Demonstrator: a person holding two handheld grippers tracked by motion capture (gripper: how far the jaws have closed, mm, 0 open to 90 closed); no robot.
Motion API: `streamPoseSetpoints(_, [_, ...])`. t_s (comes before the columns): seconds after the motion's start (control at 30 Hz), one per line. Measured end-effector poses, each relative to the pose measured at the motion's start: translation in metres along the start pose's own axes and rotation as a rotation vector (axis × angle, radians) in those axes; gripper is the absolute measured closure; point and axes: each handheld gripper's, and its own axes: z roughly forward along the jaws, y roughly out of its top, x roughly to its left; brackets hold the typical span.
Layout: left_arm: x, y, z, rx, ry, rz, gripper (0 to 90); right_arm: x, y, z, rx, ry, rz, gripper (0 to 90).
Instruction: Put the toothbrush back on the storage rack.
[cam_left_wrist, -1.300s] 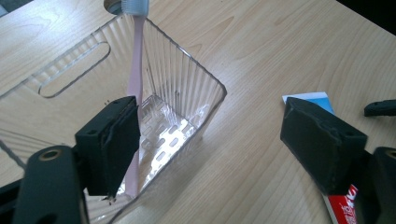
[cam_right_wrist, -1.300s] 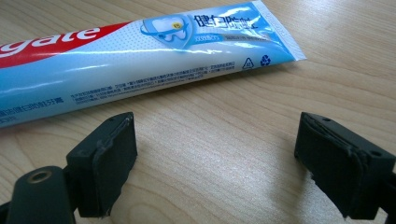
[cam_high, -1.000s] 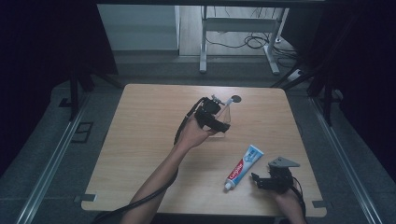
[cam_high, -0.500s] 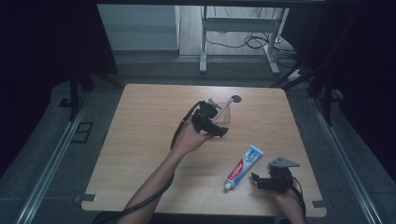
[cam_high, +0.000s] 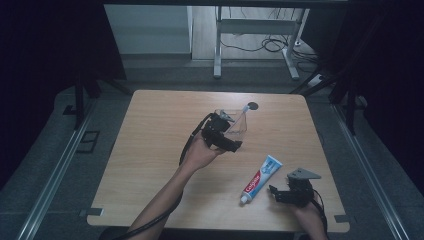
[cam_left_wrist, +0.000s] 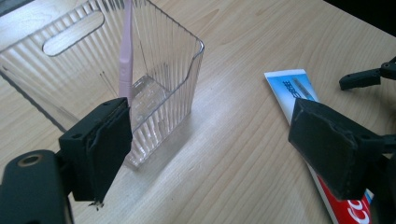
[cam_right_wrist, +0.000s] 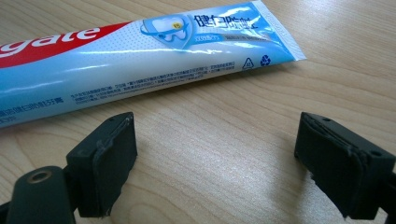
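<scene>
On the wooden table (cam_high: 150, 150) stands a clear plastic holder (cam_left_wrist: 154, 84), a small box with ribbed walls, an open top and a taller back wall with an oval slot in it. Inside it a pale pink toothbrush (cam_left_wrist: 125, 56) stands almost upright, leaning on the back wall; its lower part is behind the jaw of the left gripper (cam_left_wrist: 210, 140). In the high view the holder (cam_high: 235, 127) is near the middle of the table, a little toward the far edge, and the left gripper (cam_high: 220, 135) is just beside it, on its near side. This gripper is released: its two black jaws are wide apart and nothing is between them, only the bare wood.

The toothpaste tube (cam_right_wrist: 140, 60) lies flat on the table, white and light blue with a red band and a tooth picture on it. In the high view the tube (cam_high: 261, 177) lies near the front right part of the table, with its cap toward the person. The right gripper (cam_right_wrist: 215, 154) is near the tube, on the table side of it, not touching. Its jaws are also spread wide, and they hold nothing.
</scene>
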Motion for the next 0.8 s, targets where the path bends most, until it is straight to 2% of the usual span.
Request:
streamPoseSetpoints(0.37, [-0.002,-0.016,-0.005,-0.014,-0.009,-0.001,13.6,0.000,0.000,0.000,0.000,0.000,0.000,12.8])
streamPoseSetpoints(0.8, [-0.005,-0.038,-0.008,-0.015,0.002,0.014,13.6,0.000,0.000,0.000,0.000,0.000,0.000,12.9])
